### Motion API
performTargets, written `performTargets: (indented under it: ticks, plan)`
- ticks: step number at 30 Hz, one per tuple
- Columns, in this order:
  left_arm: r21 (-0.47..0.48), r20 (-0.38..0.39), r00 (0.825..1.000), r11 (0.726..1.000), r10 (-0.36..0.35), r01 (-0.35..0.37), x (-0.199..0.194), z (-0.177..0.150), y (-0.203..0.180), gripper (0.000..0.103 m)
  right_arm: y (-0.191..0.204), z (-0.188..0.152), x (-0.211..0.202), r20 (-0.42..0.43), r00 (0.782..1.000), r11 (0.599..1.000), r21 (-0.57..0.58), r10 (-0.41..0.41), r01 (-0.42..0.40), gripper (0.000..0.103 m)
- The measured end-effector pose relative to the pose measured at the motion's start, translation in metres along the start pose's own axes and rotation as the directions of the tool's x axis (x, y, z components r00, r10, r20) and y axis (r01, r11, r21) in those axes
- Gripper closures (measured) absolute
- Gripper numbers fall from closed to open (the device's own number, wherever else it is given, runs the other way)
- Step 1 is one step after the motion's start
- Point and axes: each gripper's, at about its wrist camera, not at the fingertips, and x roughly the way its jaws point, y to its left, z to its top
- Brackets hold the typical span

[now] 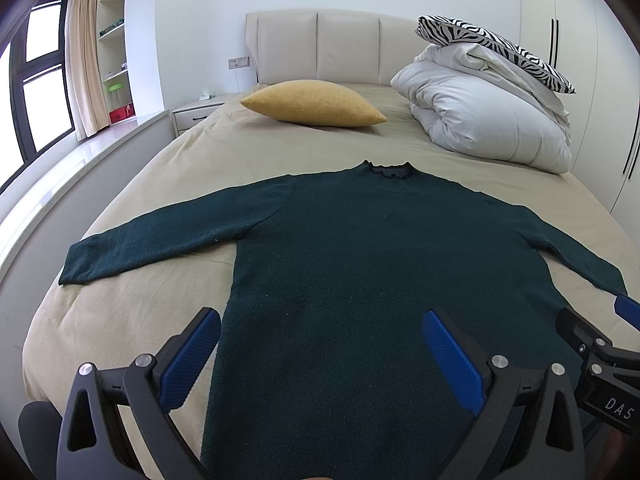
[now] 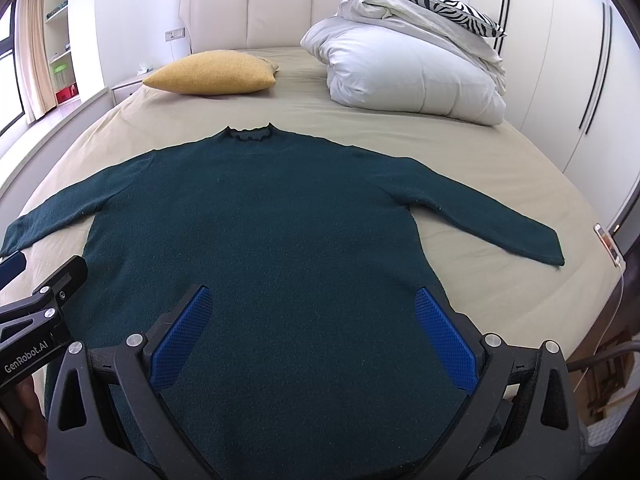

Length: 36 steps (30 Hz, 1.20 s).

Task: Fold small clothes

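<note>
A dark green long-sleeved sweater lies flat on the beige bed, collar toward the headboard and both sleeves spread out to the sides. My left gripper hovers open above the sweater's lower left part, blue pads wide apart, nothing between them. My right gripper is open too, over the lower right part of the body, near the hem. Each gripper shows at the edge of the other's view. The hem itself is hidden below the gripper bodies.
A yellow cushion and a folded white duvet with a zebra pillow lie near the headboard. A window ledge runs along the bed's left; white wardrobes stand on the right. A phone rests at the bed's right edge.
</note>
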Motion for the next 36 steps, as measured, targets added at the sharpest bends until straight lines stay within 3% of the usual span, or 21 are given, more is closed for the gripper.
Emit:
performTargets:
  ticks: [16,23,26,29,33,36]
  plan:
    - [-0.002,-0.008,1.0,1.0,-0.01,0.01,0.003,-0.009,-0.002,0.0,-0.004,-0.001,0.005,-0.016,1.0,1.0,0.007,0.007,-0.007,0.0]
    - [0.02,-0.023,1.0,1.0,0.0,0.001,0.008,-0.008,-0.006,0.0,-0.037,0.0,0.021,-0.035,0.999,0.996,0.083,0.016,-0.013,0.0]
    - [0.043,-0.011,1.0,0.999,0.007,-0.007,0.011,-0.01,-0.009,0.0,-0.081,0.008,0.035,-0.035,0.999,0.984,0.181,0.015,-0.009,0.0]
    - [0.054,-0.011,1.0,0.998,0.013,-0.012,0.016,-0.008,-0.008,0.0,-0.15,0.014,0.057,-0.045,0.999,0.944,0.331,0.004,0.011,0.0]
    - [0.074,-0.026,1.0,0.997,0.015,-0.013,0.03,-0.001,-0.008,0.0,-0.259,0.005,0.092,-0.078,0.997,0.837,0.544,-0.014,0.054,0.0]
    - [0.032,-0.071,0.997,0.999,-0.039,0.041,0.045,0.007,-0.002,0.0,-0.341,-0.013,0.118,-0.079,0.997,0.739,0.67,-0.024,0.071,0.007]
